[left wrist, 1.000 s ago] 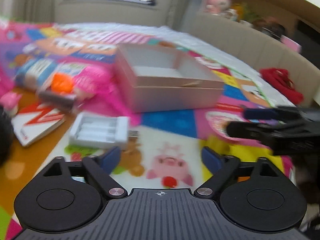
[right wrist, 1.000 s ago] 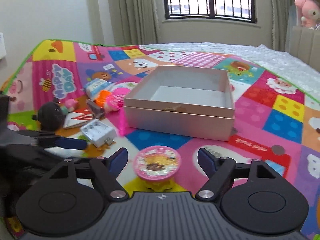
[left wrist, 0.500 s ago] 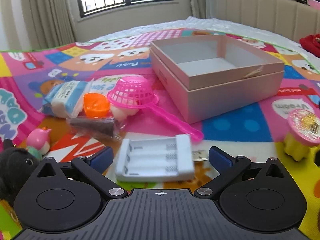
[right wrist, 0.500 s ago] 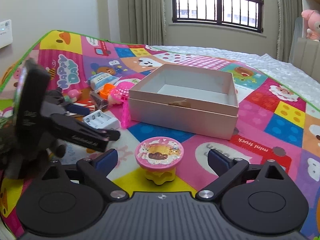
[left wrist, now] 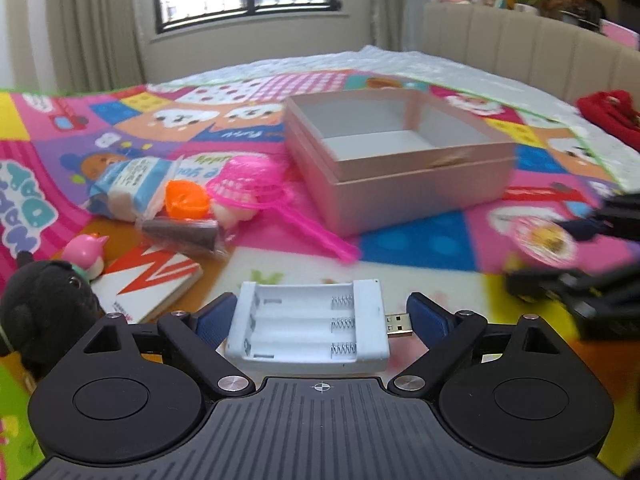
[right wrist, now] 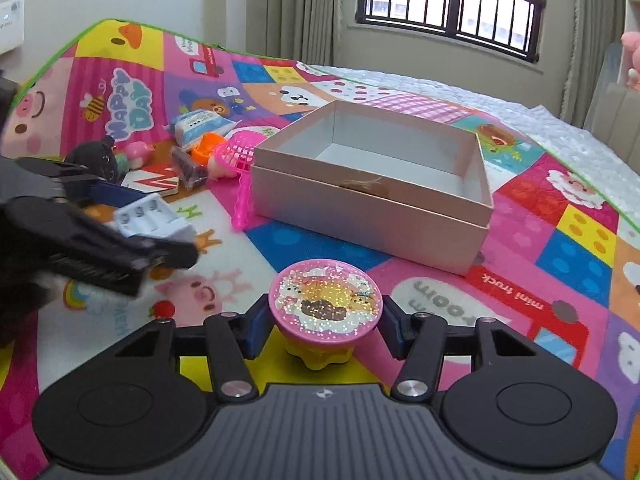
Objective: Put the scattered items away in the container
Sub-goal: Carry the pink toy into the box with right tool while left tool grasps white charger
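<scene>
Straddling a charger point(left wrist: 308, 330) with my open left tongs point(left wrist: 316, 318) and a toy point(right wrist: 325, 306) with my open right tongs point(right wrist: 323, 330), ready to grip both for the box point(right wrist: 372, 184) ahead.

– What lies scattered?

– A white battery charger point(left wrist: 308, 330) flat on the mat, slots up, USB plug pointing right. A pink-topped glitter toy point(right wrist: 325, 303) stands upright on its yellow base, near the box. Far left: a pink net scoop point(left wrist: 256, 188), an orange cup point(left wrist: 186, 200), a blue-and-white packet point(left wrist: 132, 182), a dark wrapped cone point(left wrist: 182, 234).

– And the container?

– The pink box point(right wrist: 372, 204) sits open, white inside, nothing in it.
</scene>
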`<move>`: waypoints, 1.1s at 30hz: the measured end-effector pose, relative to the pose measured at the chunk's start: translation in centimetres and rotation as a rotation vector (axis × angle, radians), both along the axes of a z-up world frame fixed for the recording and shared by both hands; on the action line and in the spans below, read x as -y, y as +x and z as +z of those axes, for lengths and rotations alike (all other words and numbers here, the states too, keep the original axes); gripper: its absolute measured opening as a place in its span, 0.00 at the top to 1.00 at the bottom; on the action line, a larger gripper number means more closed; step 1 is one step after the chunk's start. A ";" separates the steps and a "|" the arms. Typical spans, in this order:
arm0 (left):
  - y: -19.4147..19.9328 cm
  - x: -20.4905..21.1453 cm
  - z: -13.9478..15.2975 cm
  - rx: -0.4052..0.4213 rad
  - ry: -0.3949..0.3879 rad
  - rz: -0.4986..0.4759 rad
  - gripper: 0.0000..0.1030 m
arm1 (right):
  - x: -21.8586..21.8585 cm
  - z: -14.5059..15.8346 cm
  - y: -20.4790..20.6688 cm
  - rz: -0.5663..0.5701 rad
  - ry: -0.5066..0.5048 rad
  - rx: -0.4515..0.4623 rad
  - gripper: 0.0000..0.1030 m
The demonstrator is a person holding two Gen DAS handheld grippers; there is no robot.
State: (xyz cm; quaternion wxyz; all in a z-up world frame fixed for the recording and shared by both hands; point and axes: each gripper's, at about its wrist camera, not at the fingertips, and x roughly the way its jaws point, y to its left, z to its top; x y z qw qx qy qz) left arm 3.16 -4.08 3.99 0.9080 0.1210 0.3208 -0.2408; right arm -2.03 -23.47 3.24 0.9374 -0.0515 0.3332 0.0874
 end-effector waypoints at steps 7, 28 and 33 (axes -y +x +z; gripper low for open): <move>-3.8 1.0 3.7 0.087 -0.026 -0.124 0.08 | 2.5 3.2 -2.9 0.004 0.057 -0.017 0.46; 9.0 4.4 8.2 0.180 -0.195 0.014 0.01 | 11.3 14.3 10.1 -0.232 0.328 0.331 0.18; 5.1 -0.1 3.9 0.149 -0.010 0.166 0.00 | 9.4 10.7 9.2 -0.230 0.235 0.280 0.17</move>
